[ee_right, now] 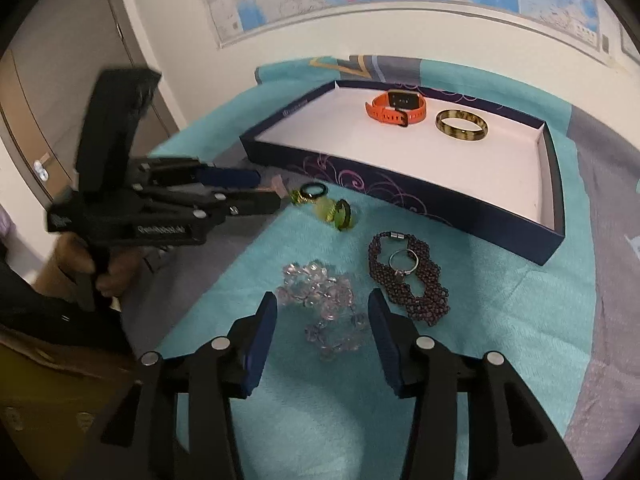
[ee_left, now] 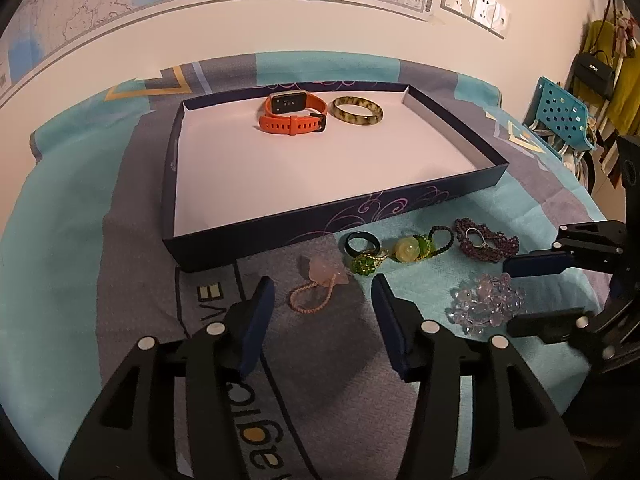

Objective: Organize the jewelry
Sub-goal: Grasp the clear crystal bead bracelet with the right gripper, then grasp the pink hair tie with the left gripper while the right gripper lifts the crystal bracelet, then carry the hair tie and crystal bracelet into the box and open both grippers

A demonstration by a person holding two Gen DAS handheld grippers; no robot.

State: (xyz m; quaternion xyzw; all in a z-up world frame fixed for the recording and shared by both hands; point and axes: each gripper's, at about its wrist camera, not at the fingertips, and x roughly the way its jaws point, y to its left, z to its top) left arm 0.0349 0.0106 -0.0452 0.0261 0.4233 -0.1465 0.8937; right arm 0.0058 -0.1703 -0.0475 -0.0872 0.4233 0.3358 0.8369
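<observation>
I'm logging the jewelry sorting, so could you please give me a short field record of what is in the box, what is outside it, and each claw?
in box: orange watch; green bangle
on cloth: pink charm; clear bead bracelet; purple bead bracelet; rings cluster
left claw: open, around pink charm
right claw: open, around clear bead bracelet

One box [ee_left: 400, 210] holds one orange watch [ee_left: 294, 114] and one bangle [ee_left: 356, 110]; two hand-held grippers.
</observation>
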